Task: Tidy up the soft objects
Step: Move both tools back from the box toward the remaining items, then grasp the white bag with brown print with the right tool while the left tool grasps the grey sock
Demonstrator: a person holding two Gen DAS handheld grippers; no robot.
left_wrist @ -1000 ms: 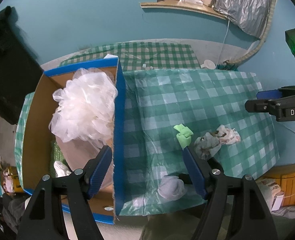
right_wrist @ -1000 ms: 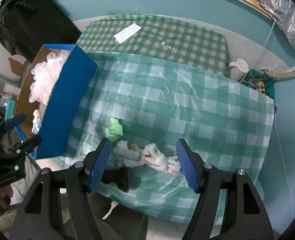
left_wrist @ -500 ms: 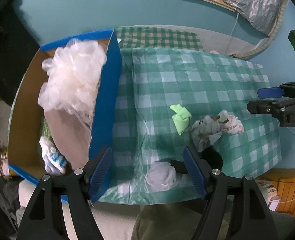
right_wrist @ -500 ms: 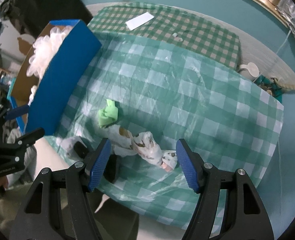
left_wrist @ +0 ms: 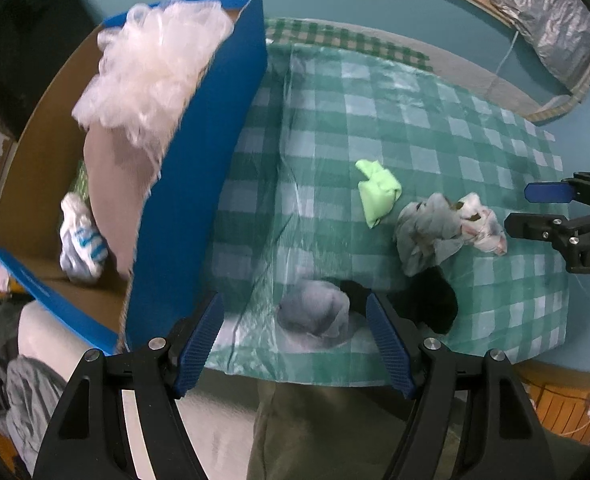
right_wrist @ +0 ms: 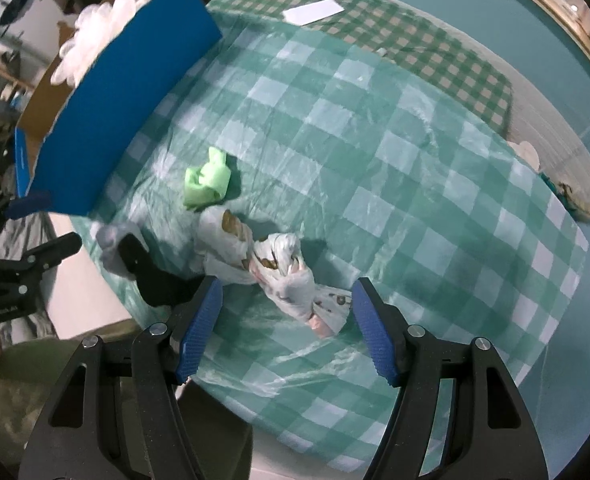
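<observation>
Left gripper [left_wrist: 295, 336] has moved over grey cloth [left_wrist: 315, 314]; right gripper [left_wrist: 551, 210] reads "DAS".

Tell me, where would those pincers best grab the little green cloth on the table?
Probably across the thick knotted middle of the green cloth, coming straight down from above. It lies flat and bunched on the tablecloth, apart from the blue box and the patterned cloth, so open fingers fit either side. The thin tail would likely slip.

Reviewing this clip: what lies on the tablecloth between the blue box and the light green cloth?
Nothing: between the blue box and the light green cloth only bare checked tablecloth shows, in both wrist views.
</observation>
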